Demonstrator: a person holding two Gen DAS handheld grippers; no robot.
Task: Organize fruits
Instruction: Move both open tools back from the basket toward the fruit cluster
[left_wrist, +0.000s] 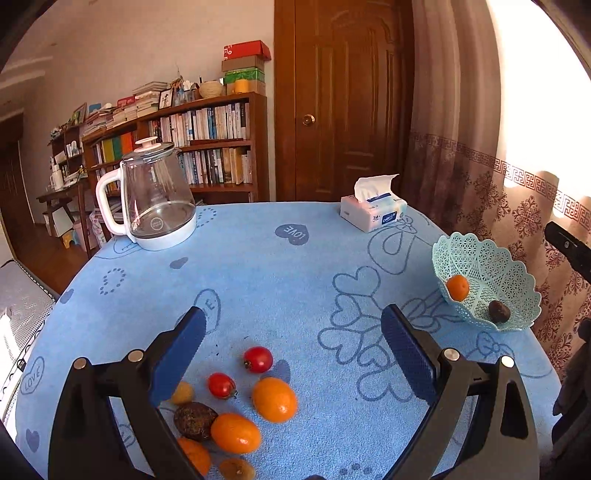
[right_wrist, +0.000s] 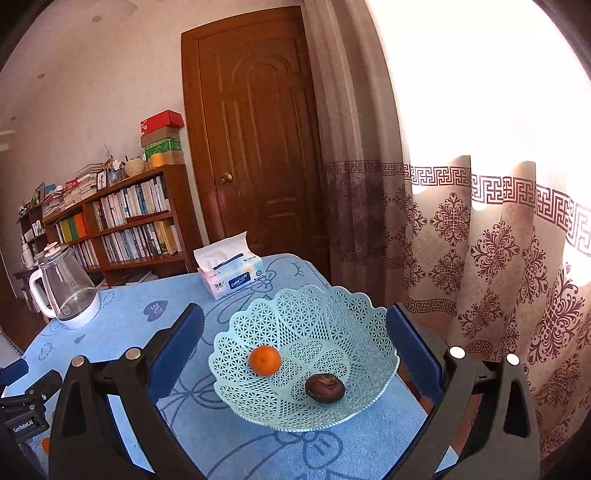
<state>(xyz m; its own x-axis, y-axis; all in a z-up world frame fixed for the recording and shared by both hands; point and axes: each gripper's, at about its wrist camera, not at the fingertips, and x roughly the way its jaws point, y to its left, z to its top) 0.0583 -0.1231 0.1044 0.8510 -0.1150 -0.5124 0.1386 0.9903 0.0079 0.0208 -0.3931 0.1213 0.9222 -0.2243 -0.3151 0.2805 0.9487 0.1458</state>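
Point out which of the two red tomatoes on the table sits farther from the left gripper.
The upper red tomato, farther out on the blue cloth. The other red tomato lies lower in the left wrist view, closer to the dark fruit.

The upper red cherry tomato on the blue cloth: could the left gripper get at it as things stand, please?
Probably yes. The left gripper is open, and the upper red cherry tomato lies loose on the tablecloth between its fingers, apart from the other fruit, with nothing over it.

A home living room: crowded bookshelf (left_wrist: 177, 147), wooden door (left_wrist: 343, 99), patterned curtains (right_wrist: 480, 240), clothed table (left_wrist: 277, 266).
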